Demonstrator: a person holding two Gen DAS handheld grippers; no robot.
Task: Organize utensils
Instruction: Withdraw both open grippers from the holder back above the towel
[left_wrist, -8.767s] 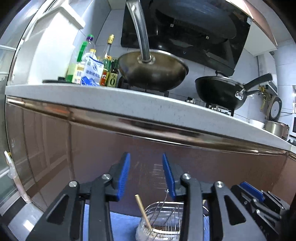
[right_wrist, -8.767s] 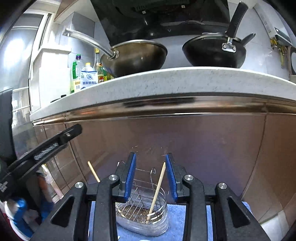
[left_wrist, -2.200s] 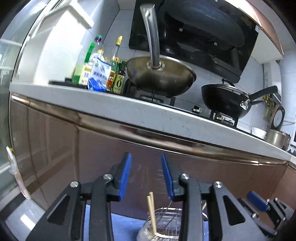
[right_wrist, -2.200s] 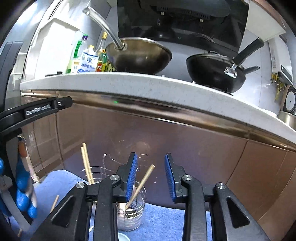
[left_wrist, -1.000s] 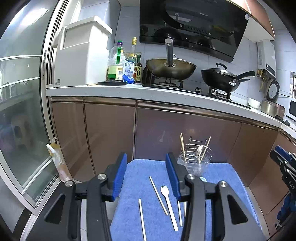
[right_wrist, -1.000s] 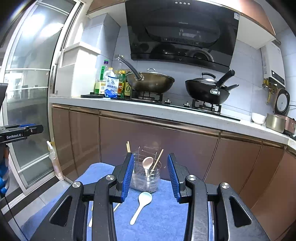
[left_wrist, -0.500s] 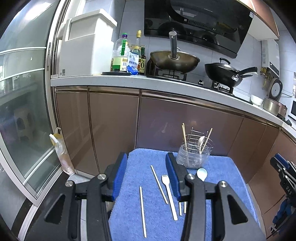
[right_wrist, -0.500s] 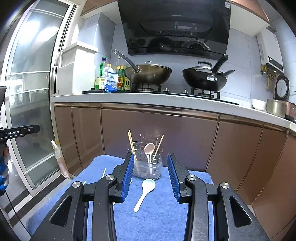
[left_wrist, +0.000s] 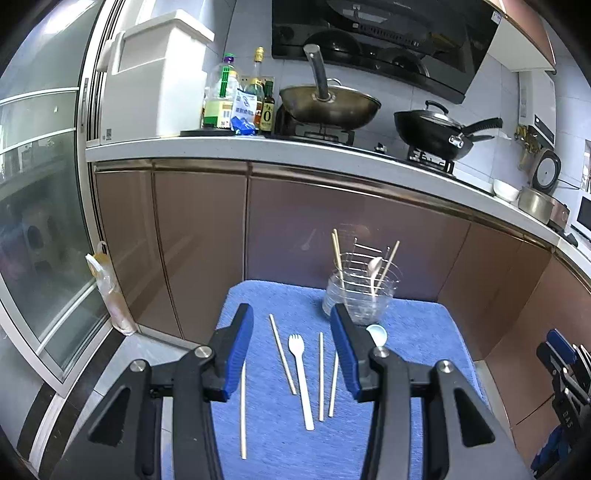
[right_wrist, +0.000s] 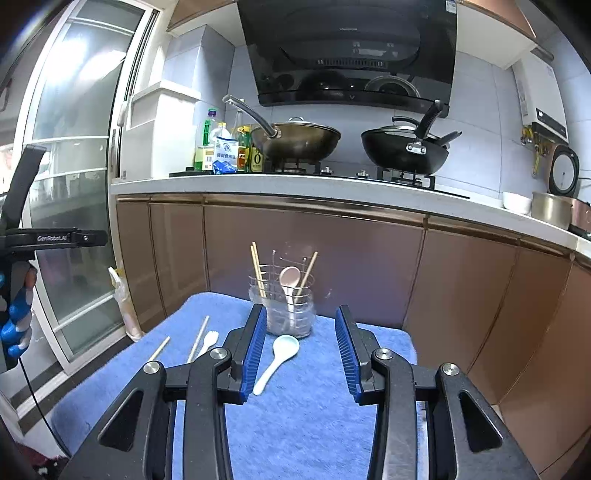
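Observation:
A clear utensil holder (left_wrist: 360, 291) (right_wrist: 290, 308) stands at the far edge of a blue towel (left_wrist: 417, 332) (right_wrist: 314, 406). It holds chopsticks and a pale pink spoon (right_wrist: 289, 277). On the towel lie a white fork (left_wrist: 301, 365), several loose chopsticks (left_wrist: 282, 352) and a light blue spoon (right_wrist: 277, 360) (left_wrist: 377, 334). My left gripper (left_wrist: 295, 350) is open and empty above the fork and chopsticks. My right gripper (right_wrist: 300, 349) is open and empty above the light blue spoon.
Brown cabinet fronts (right_wrist: 369, 266) rise behind the towel under a white countertop (left_wrist: 332, 157). A wok (left_wrist: 328, 105), a black pan (left_wrist: 432, 134) and bottles (left_wrist: 221, 99) stand on it. A glass sliding door (left_wrist: 37, 221) is at the left.
Both grippers have pulled back and up from the holder since the earliest frames, so the whole towel shows. In the last half second both have tilted slightly downward; both stay open.

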